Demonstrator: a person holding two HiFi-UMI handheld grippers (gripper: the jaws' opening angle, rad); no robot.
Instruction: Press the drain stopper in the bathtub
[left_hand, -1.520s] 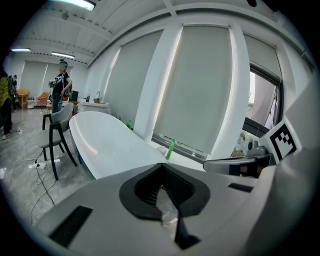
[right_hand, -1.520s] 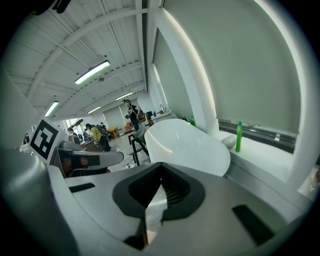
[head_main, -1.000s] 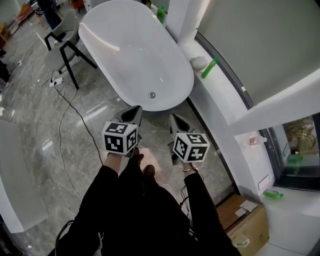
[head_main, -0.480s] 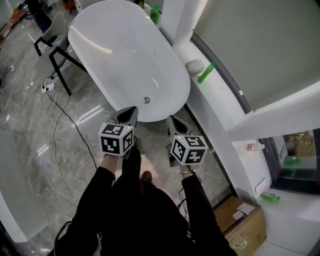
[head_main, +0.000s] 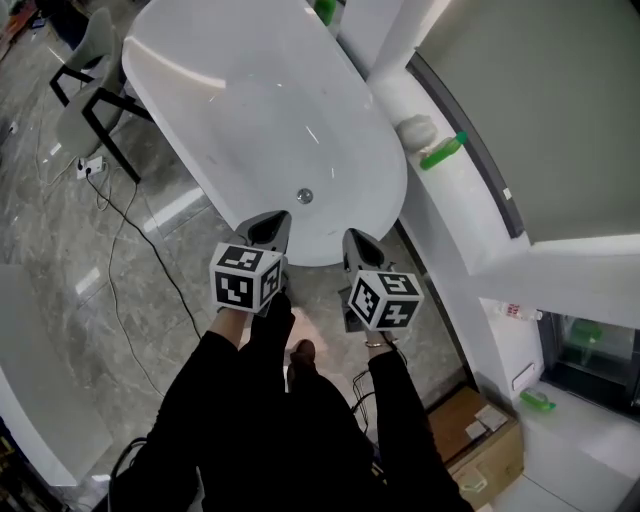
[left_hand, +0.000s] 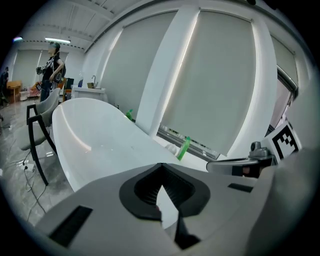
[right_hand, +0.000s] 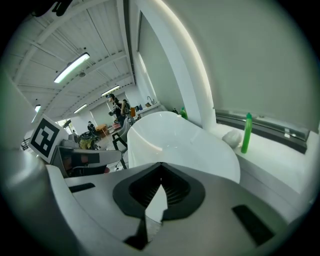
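Note:
A white oval bathtub (head_main: 250, 110) stands on the grey marble floor. The small round metal drain stopper (head_main: 305, 196) sits in the tub's bottom near its near end. My left gripper (head_main: 270, 226) hovers at the tub's near rim, left of the stopper, with its jaws shut and nothing in them. A little to the right, my right gripper (head_main: 357, 244) hangs just outside the near rim, also shut and empty. In the left gripper view the tub (left_hand: 95, 130) stretches ahead of the left gripper (left_hand: 161, 165). In the right gripper view the tub (right_hand: 175, 135) lies beyond the right gripper (right_hand: 161, 164).
A white window ledge (head_main: 470, 210) runs along the tub's right side, with a green bottle (head_main: 442, 153) and a white round object (head_main: 412, 128) on it. A black-legged chair (head_main: 85, 95), a power strip (head_main: 88, 165) and a cable (head_main: 120, 240) lie left. A cardboard box (head_main: 480, 440) sits lower right.
The head view has swung a little, so the tub looks slightly larger. Both grippers stay shut at the tub's near end, having edged a touch closer to the stopper.

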